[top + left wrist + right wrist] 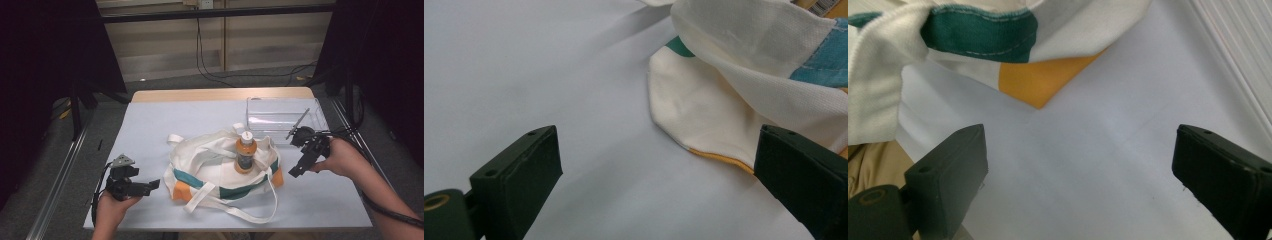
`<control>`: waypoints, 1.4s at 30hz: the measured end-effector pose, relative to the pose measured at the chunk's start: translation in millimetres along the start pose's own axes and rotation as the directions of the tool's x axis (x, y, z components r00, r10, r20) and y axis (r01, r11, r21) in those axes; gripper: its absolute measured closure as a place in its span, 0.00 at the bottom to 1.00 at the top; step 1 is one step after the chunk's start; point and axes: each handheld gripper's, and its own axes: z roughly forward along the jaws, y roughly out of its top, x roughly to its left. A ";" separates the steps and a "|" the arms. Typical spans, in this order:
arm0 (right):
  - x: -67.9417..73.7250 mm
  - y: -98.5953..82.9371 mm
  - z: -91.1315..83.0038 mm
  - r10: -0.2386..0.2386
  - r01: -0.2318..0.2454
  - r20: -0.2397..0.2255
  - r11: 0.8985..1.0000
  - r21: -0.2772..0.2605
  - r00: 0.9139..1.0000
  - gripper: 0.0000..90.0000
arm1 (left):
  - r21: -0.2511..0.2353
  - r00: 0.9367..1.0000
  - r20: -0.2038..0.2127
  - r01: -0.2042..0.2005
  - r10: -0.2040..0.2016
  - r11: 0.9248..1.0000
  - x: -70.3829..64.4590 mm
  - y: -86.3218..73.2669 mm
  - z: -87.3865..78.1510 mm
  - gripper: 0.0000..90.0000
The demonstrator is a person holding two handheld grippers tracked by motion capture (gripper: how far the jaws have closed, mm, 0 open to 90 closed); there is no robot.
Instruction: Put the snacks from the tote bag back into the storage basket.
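A cream tote bag [220, 165] with a green band and orange corners lies flat in the middle of the white table [150, 125]. An orange bottle [245, 152] with a white cap stands on top of it. My left gripper [150, 186] rests low at the bag's left, open, its jaws pointing at the bag's edge [704, 105]. My right gripper [296, 170] hovers at the bag's right side, open, with nothing between its jaws; the bag's orange corner [1043, 80] lies just ahead of it.
A clear plastic bin [282, 116] stands at the back right of the table, just behind the right hand. The bag's long straps [250, 212] trail toward the front edge. Black stands and cables flank the table.
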 end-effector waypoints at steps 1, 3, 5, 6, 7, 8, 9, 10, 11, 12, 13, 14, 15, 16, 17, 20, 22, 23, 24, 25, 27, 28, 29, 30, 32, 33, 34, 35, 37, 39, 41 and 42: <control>-0.4 1.9 -3.1 -0.002 0.002 -0.003 1.000 -0.002 1.000 0.08 | 0.001 1.000 0.002 -0.002 0.002 1.000 -0.2 0.1 0.1 0.05; -0.3 3.9 -6.5 -0.001 0.001 -0.002 1.000 -0.001 1.000 0.08 | -0.004 1.000 0.002 0.003 -0.003 1.000 -0.7 0.0 0.5 0.05; -0.1 5.2 -8.1 -0.003 0.003 -0.004 1.000 -0.003 1.000 0.08 | -0.001 1.000 -0.001 0.001 -0.001 1.000 -0.9 0.1 0.6 0.05; -0.3 6.5 -9.8 -0.008 0.008 -0.005 1.000 -0.001 1.000 0.08 | 0.002 1.000 -0.002 0.001 -0.001 1.000 -1.0 0.2 0.6 0.05; 0.2 9.1 -12.1 -0.015 0.015 -0.004 1.000 -0.006 1.000 0.08 | 0.002 1.000 -0.002 0.001 -0.001 1.000 -1.0 0.2 0.7 0.05; 1.1 10.8 -13.5 -0.012 0.012 -0.005 1.000 -0.002 1.000 0.08 | 0.002 1.000 -0.002 0.000 0.000 1.000 -0.9 0.3 0.6 0.05; 1.1 10.8 -13.5 -0.012 0.012 -0.005 1.000 -0.002 1.000 0.08 | 0.002 1.000 -0.002 0.000 0.000 1.000 -0.9 0.3 0.6 0.05; 1.6 13.9 -15.6 -0.026 0.026 -0.001 1.000 -0.003 1.000 0.08 | -0.001 1.000 0.001 0.001 -0.001 1.000 -0.8 0.2 0.5 0.05; 2.2 15.4 -16.6 -0.024 0.024 -0.006 1.000 -0.004 1.000 0.08 | -0.001 1.000 0.001 0.000 0.000 1.000 -0.7 0.2 0.3 0.05; 2.1 16.9 -17.6 -0.032 0.032 -0.008 0.999 -0.008 0.999 0.08 | 0.002 1.000 0.007 -0.004 0.004 1.000 -0.1 0.2 -0.1 0.05; 2.8 18.7 -18.7 -0.029 0.029 -0.012 1.000 -0.008 1.000 0.08 | 0.002 1.000 0.007 -0.004 0.004 1.000 -0.1 0.2 -0.1 0.05; 3.0 20.3 -19.7 -0.030 0.030 -0.013 0.999 -0.011 0.999 0.08 | -0.004 1.000 0.004 0.005 -0.005 1.000 -0.5 0.1 0.0 0.05; 3.0 20.3 -19.7 -0.030 0.030 -0.013 0.999 -0.011 0.999 0.08 | -0.003 1.000 0.007 0.005 -0.005 1.000 -0.2 0.0 -0.2 0.05; 3.8 23.5 -21.8 -0.032 0.032 -0.010 0.999 -0.013 0.999 0.08 | -0.003 1.000 0.007 0.006 -0.006 1.000 -0.1 0.0 -0.4 0.05; 3.8 23.5 -21.8 -0.032 0.032 -0.010 0.999 -0.013 0.999 0.08 | -0.003 1.000 0.007 0.006 -0.006 1.000 -0.1 0.0 -0.4 0.05; 5.1 29.8 -26.3 -0.042 0.042 -0.009 0.999 -0.017 0.999 0.08 | -0.003 1.000 0.002 0.008 -0.008 1.000 0.0 0.2 -1.0 0.05; 5.7 31.2 -27.2 -0.041 0.041 -0.011 0.999 -0.019 0.999 0.08 | -0.004 1.000 0.002 0.008 -0.008 1.000 0.0 0.2 -1.1 0.05; 6.6 34.4 -28.2 -0.049 0.049 -0.011 0.999 -0.021 0.999 0.08 | -0.005 1.000 0.003 0.010 -0.010 1.000 -0.2 0.2 -1.1 0.05; 6.6 34.4 -28.2 -0.049 0.049 -0.011 0.999 -0.021 0.999 0.08 | -0.005 1.000 0.003 0.009 -0.009 1.000 -0.2 0.2 -1.2 0.05; 7.6 37.5 -28.9 -0.046 0.046 -0.010 0.999 -0.022 0.999 0.08 | -0.004 1.000 0.003 0.010 -0.010 1.000 -0.4 0.1 -1.2 0.05; 7.8 39.3 -29.6 -0.051 0.050 -0.009 0.999 -0.019 0.999 0.08 | -0.004 1.000 0.004 0.010 -0.010 1.000 -0.4 0.1 -1.2 0.05; 8.7 42.4 -30.0 -0.052 0.051 -0.012 0.998 -0.023 0.999 0.08 | -0.004 1.000 0.004 0.010 -0.010 1.000 -0.5 0.1 -1.1 0.05; 8.7 42.4 -30.0 -0.052 0.051 -0.012 0.998 -0.023 0.999 0.08 | -0.004 1.000 0.004 0.010 -0.010 1.000 -0.5 0.1 -1.1 0.05; 9.9 45.7 -30.6 -0.055 0.055 -0.012 0.998 -0.021 0.998 0.08 | -0.004 1.000 0.006 0.010 -0.010 1.000 -0.5 0.1 -1.1 0.05; 11.5 49.3 -31.5 -0.059 0.059 -0.010 0.998 -0.021 0.998 0.08 | -0.005 1.000 0.004 0.006 -0.006 1.000 -0.4 0.1 -0.7 0.05; 12.6 51.2 -32.3 -0.065 0.065 -0.006 0.998 -0.014 0.998 0.08 | -0.005 1.000 0.004 0.006 -0.006 1.000 -0.4 0.1 -0.7 0.05; 13.8 53.0 -32.6 -0.066 0.066 -0.010 0.998 -0.017 0.998 0.08 | -0.006 1.000 0.005 0.007 -0.007 1.000 -0.5 0.1 -0.6 0.05; 13.8 53.0 -32.6 -0.066 0.066 -0.010 0.998 -0.017 0.998 0.08 | -0.005 1.000 0.006 0.006 -0.006 1.000 -0.4 0.2 -0.7 0.05; 15.5 56.9 -33.6 -0.076 0.076 -0.008 0.997 -0.017 0.997 0.08 | -0.005 1.000 0.006 0.009 -0.009 1.000 -0.4 0.3 -1.2 0.05; 17.1 60.5 -34.5 -0.083 0.083 -0.008 0.996 -0.015 0.996 0.08 | -0.007 1.000 0.007 0.010 -0.010 1.000 -0.4 0.4 -1.2 0.05; 18.7 63.7 -34.8 -0.086 0.086 -0.009 0.996 -0.013 0.996 0.08 | -0.006 1.000 0.007 0.010 -0.010 1.000 -0.5 0.4 -1.2 0.05; 19.6 66.5 -34.4 -0.091 0.091 -0.007 0.996 -0.018 0.996 0.08 | -0.005 1.000 0.009 0.010 -0.010 1.000 -0.6 0.3 -1.2 0.05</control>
